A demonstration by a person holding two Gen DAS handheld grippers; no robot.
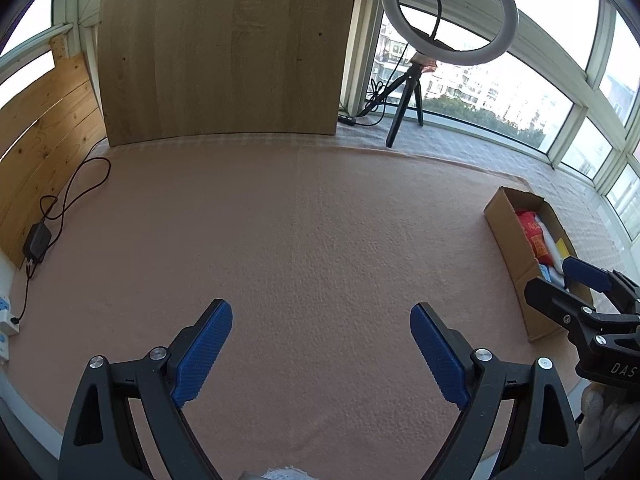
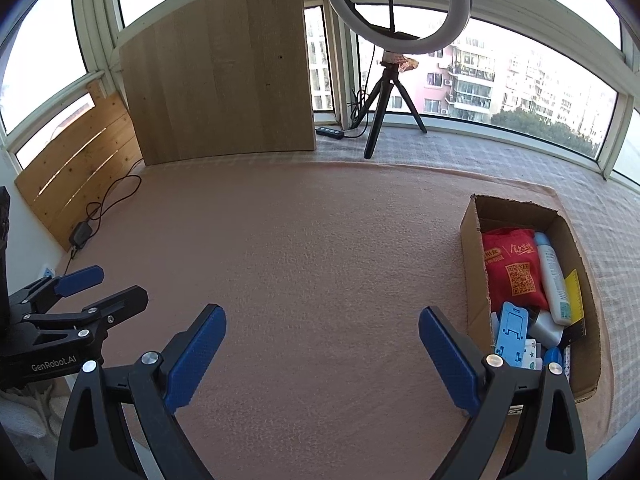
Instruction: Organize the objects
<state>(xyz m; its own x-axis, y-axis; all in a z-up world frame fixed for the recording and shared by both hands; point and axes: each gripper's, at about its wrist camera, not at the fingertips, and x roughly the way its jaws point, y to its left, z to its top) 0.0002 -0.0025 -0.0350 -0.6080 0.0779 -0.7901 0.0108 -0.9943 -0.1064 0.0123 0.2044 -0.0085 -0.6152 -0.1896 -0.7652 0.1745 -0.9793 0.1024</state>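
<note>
Your left claw [image 1: 321, 354] is spread wide with nothing between its blue pads, and your right claw [image 2: 322, 354] is just as wide and just as empty. Both hover over the pink blanket [image 2: 320, 248].

One cardboard box [image 2: 472, 280] sits on the blanket at your right, open at the top. From the right wrist you can count what lies inside: one red pouch [image 2: 514, 268] with a QR code, one white bottle [image 2: 554, 280] lying lengthwise beside it, one yellow ruler [image 2: 574, 292] along the far wall, one light-blue phone stand [image 2: 512, 332], and a few small blue and white bits at the near end that are too jumbled to count.

The left wrist gives you much less of the box: only its outer wall, a strip of the red pouch and some white. It does show your right claw reaching in over the box's near end.

The right wrist alone shows the left claw at its left edge.

Both views share one ring light [image 2: 396, 4] on one tripod [image 2: 384, 100], two wooden boards, a pale one [image 2: 220, 68] and a knotty one [image 2: 80, 164], one black adapter [image 2: 81, 234] with its looping cable, and the windows behind.
</note>
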